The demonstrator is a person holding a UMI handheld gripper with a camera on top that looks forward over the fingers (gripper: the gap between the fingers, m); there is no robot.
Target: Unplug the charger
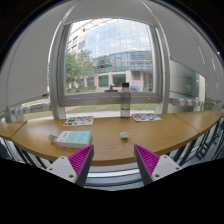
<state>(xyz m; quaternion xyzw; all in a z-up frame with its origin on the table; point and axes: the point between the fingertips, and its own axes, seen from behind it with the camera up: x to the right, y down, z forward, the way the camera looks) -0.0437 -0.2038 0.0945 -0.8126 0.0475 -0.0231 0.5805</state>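
My gripper (113, 150) is open, its magenta pads (82, 160) spread wide with nothing between them. It hangs over the near edge of a curved wooden table (105, 148). A small pale object (124, 135), possibly the charger, lies on the table just ahead of the right finger. Beyond it, at the table's far edge by the window, stands a grey upright post (125, 104). I cannot make out a plug or cable.
A teal book-like item (72, 139) lies ahead of the left finger. Printed sheets rest at the far left (80, 120) and far right (146, 117). Behind the table a large window (112, 55) shows buildings and trees.
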